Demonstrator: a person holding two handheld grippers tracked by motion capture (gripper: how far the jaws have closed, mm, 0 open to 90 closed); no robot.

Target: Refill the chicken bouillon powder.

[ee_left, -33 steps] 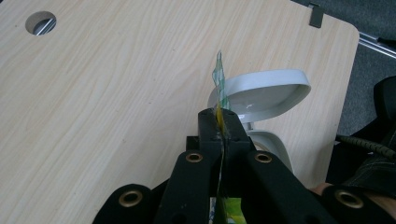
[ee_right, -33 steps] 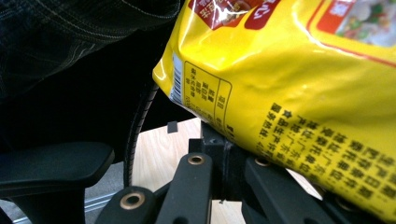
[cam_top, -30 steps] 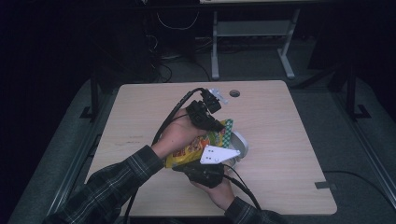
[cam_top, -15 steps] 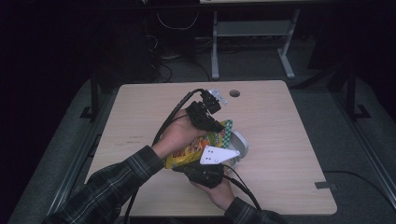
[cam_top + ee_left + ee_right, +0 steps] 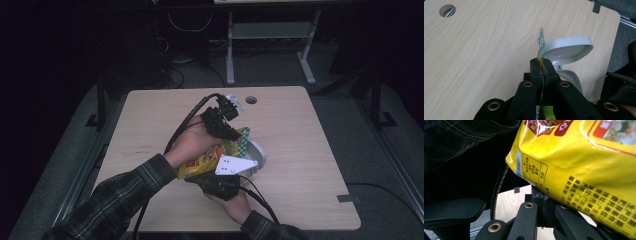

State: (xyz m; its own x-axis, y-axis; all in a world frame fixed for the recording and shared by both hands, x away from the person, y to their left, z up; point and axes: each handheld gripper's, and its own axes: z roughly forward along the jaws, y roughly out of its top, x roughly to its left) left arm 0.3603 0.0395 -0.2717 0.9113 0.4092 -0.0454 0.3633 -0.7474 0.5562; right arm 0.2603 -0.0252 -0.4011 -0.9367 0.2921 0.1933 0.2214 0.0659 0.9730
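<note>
High view, one yellow packet (image 5: 210, 156), one white bowl (image 5: 256, 154), two grippers

1. A light wood-grain table (image 5: 310, 165) with rounded corners sits in the middle of the room, well lit from above while the surroundings fall off into near darkness.
2. A round cable hole (image 5: 251, 100) pierces the tabletop beyond the left gripper (image 5: 231, 134), near the far edge.
3. Grey carpet-like floor (image 5: 385, 165) spreads out to the right gripper's (image 5: 227, 172) right.
4. Farther off stands a pale metal frame (image 5: 270, 35) (possibly a shelf or desk base), with loose cables (image 5: 190, 25) on the floor beside it.
5. A dark office chair (image 5: 454, 212) stands below the right gripper.
</note>
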